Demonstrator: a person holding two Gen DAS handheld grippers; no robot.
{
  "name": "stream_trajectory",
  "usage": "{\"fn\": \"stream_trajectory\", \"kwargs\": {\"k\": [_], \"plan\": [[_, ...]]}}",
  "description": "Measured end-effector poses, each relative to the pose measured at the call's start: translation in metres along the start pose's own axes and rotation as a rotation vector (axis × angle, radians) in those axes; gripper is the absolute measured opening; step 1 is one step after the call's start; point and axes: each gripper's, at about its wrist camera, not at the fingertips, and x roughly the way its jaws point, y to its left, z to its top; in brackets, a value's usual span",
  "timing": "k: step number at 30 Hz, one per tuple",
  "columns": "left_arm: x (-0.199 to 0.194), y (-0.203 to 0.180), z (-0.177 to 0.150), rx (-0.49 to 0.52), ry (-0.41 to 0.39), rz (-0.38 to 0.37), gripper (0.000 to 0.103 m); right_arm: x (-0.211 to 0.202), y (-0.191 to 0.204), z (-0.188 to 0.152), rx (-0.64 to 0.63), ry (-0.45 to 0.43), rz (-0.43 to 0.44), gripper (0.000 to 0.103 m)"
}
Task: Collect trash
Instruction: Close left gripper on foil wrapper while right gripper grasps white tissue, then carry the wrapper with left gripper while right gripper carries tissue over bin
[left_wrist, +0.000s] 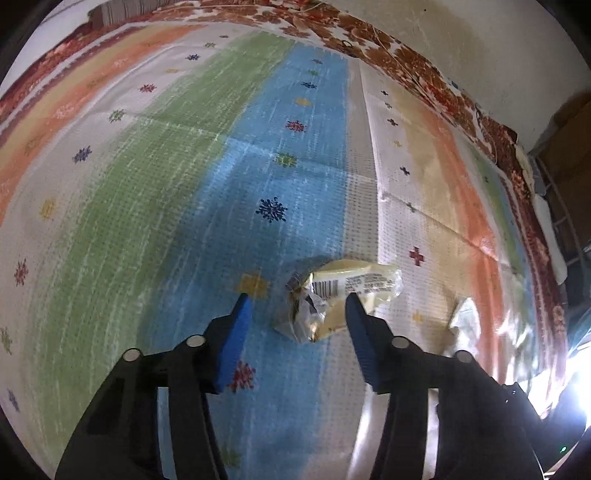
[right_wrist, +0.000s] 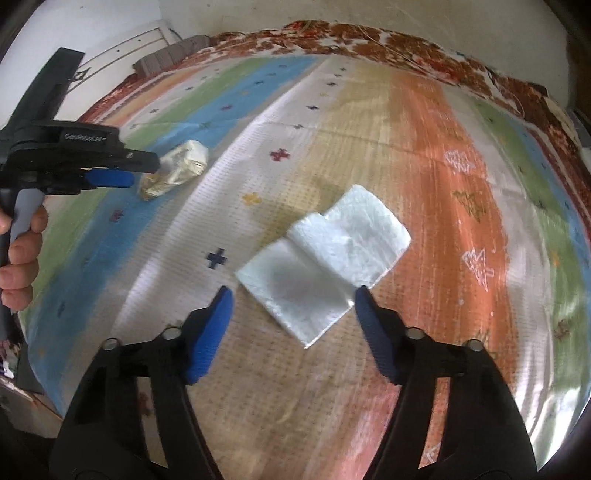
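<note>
Here, your left hand-held gripper (left_wrist: 297, 299) points down at a striped mat (left_wrist: 184, 184), and the crumpled yellow wrapper (left_wrist: 332, 299) lies right at its tips. The wrapper sits between the two blue pads (left_wrist: 236, 343), closer to the right one, whose tip overlaps the wrapper's edge in the left wrist view; the left pad stands clear of it, with blue mat showing in the gap. The jaws stand partly apart and do not press on the wrapper. The wrapper rests where the blue stripe meets the pale one, barcode side up.

Your right hand-held gripper (right_wrist: 291, 291) is also angled down at the mat (right_wrist: 424, 147), with a folded white tissue (right_wrist: 325, 258) just ahead of its tips. The near corner of the tissue reaches in between the pads (right_wrist: 210, 332), and its right edge lies just beside the right pad's tip; the left pad is apart from it. These jaws too are partly spread and hold nothing. The tissue lies flat across the tan stripe, beside the orange one.

From the right wrist view you can see your left hand (right_wrist: 22, 254) on its handle at the left edge, that gripper's tip over the wrapper (right_wrist: 173, 170), which lies well apart from the tissue.
</note>
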Motion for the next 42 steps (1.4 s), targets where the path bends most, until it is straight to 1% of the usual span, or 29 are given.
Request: {"fn": "stream_trajectory", "kwargs": {"k": [1, 2, 3, 4, 5, 6, 7, 9, 10, 13, 15, 17, 21, 23, 27, 35, 38, 42], "plan": [[0.002, 0.000, 0.000, 0.007, 0.000, 0.004, 0.043, 0.003, -0.002, -0.002, 0.005, 0.007, -0.001, 0.054], [0.004, 0.000, 0.000, 0.013, -0.003, 0.004, 0.039, 0.005, -0.003, -0.003, 0.006, 0.004, 0.002, 0.053], [0.004, 0.001, -0.001, 0.010, -0.009, -0.009, 0.030, 0.005, -0.004, -0.003, 0.007, -0.003, 0.006, 0.049], [0.006, 0.003, -0.001, 0.006, -0.008, -0.013, 0.026, 0.005, -0.005, -0.003, 0.013, -0.003, 0.009, 0.043], [0.007, 0.004, -0.001, 0.005, -0.003, -0.009, 0.020, 0.005, -0.007, -0.003, 0.028, -0.002, 0.011, 0.039], [0.007, 0.004, -0.002, 0.006, 0.002, -0.007, 0.015, 0.004, -0.009, -0.004, 0.037, -0.001, 0.008, 0.027], [0.007, 0.003, -0.002, 0.007, 0.003, -0.010, 0.014, 0.004, -0.011, -0.004, 0.044, 0.003, 0.006, 0.019], [0.003, -0.001, -0.002, 0.019, 0.005, -0.003, 0.012, 0.002, -0.013, -0.005, 0.046, 0.012, 0.010, 0.010], [0.001, -0.004, -0.001, 0.022, 0.003, 0.002, 0.011, 0.001, -0.013, -0.005, 0.048, 0.014, 0.015, 0.008], [-0.013, -0.013, 0.001, 0.023, -0.012, 0.005, 0.011, -0.007, -0.013, -0.007, 0.061, 0.015, 0.042, 0.005], [-0.022, -0.021, -0.001, 0.032, -0.016, 0.001, 0.011, -0.014, -0.010, -0.007, 0.052, 0.009, 0.042, 0.004], [-0.025, -0.028, -0.004, 0.048, -0.008, 0.021, 0.011, -0.020, -0.008, -0.007, 0.049, 0.009, 0.045, 0.004], [-0.037, -0.032, -0.017, 0.021, -0.013, 0.012, 0.010, -0.044, 0.001, -0.007, 0.034, 0.000, 0.041, 0.004], [-0.040, -0.036, -0.026, 0.036, -0.001, 0.033, 0.010, -0.054, 0.004, -0.006, 0.024, -0.004, 0.037, 0.004], [-0.055, -0.042, -0.039, 0.046, 0.001, 0.038, 0.010, -0.080, 0.010, -0.010, 0.020, -0.017, 0.041, 0.004], [-0.094, -0.051, -0.055, 0.041, -0.023, -0.003, 0.010, -0.126, 0.017, -0.029, 0.019, -0.036, 0.041, 0.004], [-0.102, -0.053, -0.066, 0.037, -0.014, -0.006, 0.010, -0.145, 0.018, -0.037, 0.028, -0.046, 0.052, 0.004], [-0.116, -0.059, -0.078, 0.043, -0.017, -0.031, 0.010, -0.168, 0.019, -0.045, 0.049, -0.071, 0.078, 0.004]]}}
